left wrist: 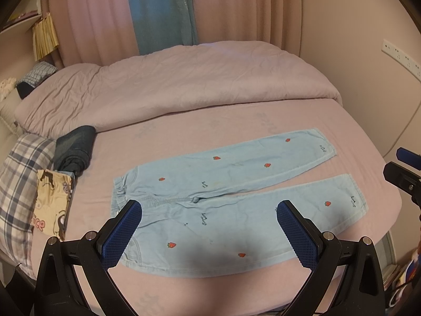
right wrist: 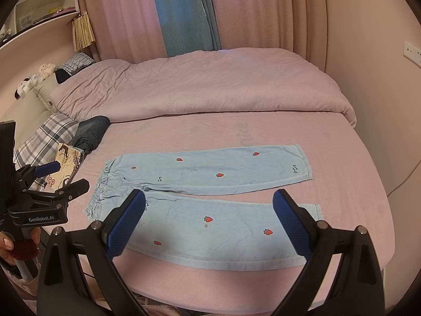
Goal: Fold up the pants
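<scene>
Light blue pants with red strawberry prints lie flat on the pink bed sheet, waistband to the left and both legs spread apart to the right. They also show in the right wrist view. My left gripper is open and empty, above the near leg and waist. My right gripper is open and empty, above the near leg. The right gripper shows at the right edge of the left wrist view. The left gripper shows at the left edge of the right wrist view.
A folded pink duvet lies across the back of the bed. A dark folded garment, a plaid pillow and a cartoon-print cloth sit at the left. Pink curtains hang behind. The wall is close on the right.
</scene>
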### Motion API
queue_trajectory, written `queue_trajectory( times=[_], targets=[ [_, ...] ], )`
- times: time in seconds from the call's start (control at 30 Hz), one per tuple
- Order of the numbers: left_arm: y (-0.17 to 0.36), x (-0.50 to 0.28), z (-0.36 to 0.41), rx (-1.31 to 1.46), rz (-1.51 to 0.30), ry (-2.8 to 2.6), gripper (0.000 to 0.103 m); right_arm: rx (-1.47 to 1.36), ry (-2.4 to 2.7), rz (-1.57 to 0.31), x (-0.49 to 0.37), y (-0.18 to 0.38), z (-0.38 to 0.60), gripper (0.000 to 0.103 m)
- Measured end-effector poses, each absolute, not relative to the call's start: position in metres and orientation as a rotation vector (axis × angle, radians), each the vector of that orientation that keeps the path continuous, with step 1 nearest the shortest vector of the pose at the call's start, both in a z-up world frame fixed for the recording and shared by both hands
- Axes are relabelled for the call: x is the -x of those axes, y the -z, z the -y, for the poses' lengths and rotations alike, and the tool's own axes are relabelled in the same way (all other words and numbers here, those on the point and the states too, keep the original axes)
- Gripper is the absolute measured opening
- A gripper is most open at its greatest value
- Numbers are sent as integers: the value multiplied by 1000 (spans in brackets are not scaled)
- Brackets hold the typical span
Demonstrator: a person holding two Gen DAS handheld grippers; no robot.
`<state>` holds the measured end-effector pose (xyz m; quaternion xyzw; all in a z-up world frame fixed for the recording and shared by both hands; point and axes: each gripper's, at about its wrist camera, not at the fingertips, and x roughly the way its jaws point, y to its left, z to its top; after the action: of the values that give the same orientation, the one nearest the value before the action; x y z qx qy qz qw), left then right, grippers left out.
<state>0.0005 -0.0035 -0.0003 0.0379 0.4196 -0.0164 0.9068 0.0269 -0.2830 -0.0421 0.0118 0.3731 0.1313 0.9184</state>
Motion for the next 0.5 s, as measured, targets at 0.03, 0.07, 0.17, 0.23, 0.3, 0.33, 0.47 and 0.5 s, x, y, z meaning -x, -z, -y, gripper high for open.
queue_trajectory(
  times=[0.03,0.07,0.17,0.23,0.3,0.33,0.47,0.5],
  targets=[
    [0,0,4,-78,-867,34,103,-24,-270,-767,-27,42,283,98],
    [0,-1,4,-80,-868,35,103,-24,-270,-767,-27,42,283,98],
    [1,-2,3,-80,-869,36,103,-25,-269,-768,-27,43,283,98],
    [1,-1,4,-81,-869,35,103,-25,-270,-767,-27,43,284,98],
    [1,-2,4,-81,-868,34,103,-26,-270,-767,-27,43,284,98],
    [1,-1,4,-81,-868,34,103,-25,-270,-767,-27,43,284,98],
    [1,-1,4,-82,-869,34,103,-25,-269,-767,-27,43,284,98],
    [1,-1,5,-83,-870,35,103,-25,-270,-768,-27,43,284,98]
  ],
)
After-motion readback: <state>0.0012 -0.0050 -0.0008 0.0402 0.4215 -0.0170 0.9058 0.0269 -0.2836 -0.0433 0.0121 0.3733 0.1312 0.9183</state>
